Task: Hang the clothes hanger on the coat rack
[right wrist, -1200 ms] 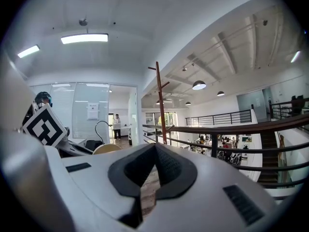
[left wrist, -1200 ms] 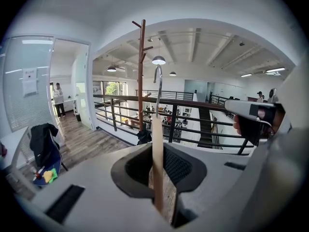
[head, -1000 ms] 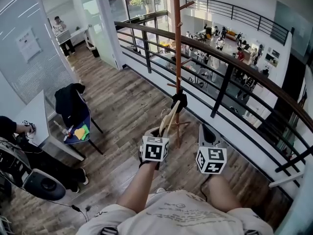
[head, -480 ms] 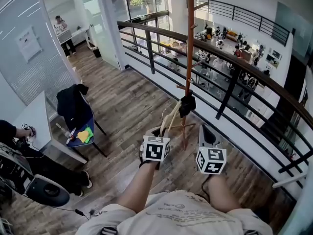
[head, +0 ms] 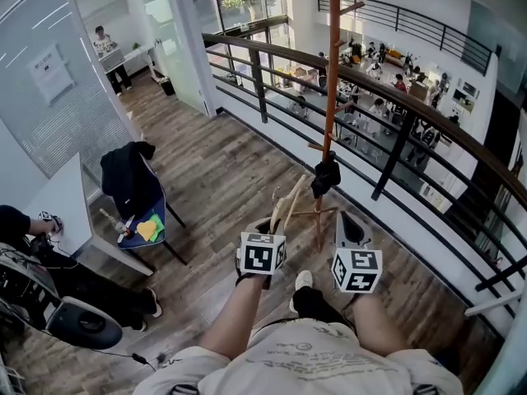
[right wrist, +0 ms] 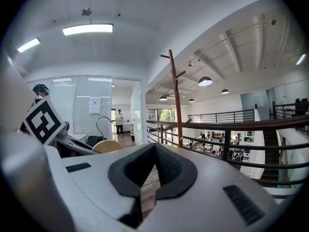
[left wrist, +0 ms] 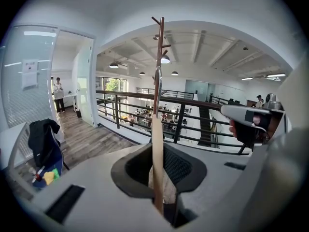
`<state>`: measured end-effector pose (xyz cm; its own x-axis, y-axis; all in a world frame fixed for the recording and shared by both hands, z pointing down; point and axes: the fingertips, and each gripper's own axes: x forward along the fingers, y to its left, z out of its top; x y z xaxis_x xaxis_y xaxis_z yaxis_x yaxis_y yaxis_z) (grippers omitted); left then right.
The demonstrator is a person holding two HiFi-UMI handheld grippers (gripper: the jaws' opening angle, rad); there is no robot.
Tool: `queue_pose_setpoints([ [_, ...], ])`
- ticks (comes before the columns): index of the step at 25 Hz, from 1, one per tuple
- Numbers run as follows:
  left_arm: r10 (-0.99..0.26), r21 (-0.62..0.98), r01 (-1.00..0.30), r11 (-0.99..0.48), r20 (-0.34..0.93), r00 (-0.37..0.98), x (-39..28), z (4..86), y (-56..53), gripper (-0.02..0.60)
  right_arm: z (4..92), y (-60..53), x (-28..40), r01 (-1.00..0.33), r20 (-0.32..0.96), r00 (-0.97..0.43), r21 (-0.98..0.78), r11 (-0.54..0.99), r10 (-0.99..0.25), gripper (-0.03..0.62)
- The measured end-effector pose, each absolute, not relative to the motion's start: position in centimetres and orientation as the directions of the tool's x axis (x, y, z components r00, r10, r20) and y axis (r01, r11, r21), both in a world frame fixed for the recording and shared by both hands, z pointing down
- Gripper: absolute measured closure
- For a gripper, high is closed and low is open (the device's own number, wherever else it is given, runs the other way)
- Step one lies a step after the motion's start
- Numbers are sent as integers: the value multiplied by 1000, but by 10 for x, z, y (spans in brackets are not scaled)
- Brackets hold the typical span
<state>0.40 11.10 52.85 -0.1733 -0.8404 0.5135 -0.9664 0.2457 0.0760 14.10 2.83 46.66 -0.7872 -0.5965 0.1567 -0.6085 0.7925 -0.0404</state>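
Pinched in left hand-held gripper [left wrist: 160, 154]: wooden clothes hanger [left wrist: 157, 129] — probably light, stiff, slick; best gripped on its arm. Right hand-held gripper [right wrist: 154, 151] closed, empty.

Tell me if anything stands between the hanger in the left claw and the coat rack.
Nothing visible does. The left claw grips the hanger upright, and only open air lies between it and the coat rack. Its top pegs show bare; a dark cloth hangs lower down.

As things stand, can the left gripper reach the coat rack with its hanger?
Probably yes: the left gripper holds the hanger upright facing the coat rack, nothing between them, though its top pegs sit higher.
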Motion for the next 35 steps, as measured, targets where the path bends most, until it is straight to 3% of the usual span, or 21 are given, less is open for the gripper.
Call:
queue_pose_setpoints([
  [35, -829, 56, -968, 243, 530, -178, -164, 532, -43, 525, 465, -137, -19, -599, 141, -797, -65, 798, -587, 592],
])
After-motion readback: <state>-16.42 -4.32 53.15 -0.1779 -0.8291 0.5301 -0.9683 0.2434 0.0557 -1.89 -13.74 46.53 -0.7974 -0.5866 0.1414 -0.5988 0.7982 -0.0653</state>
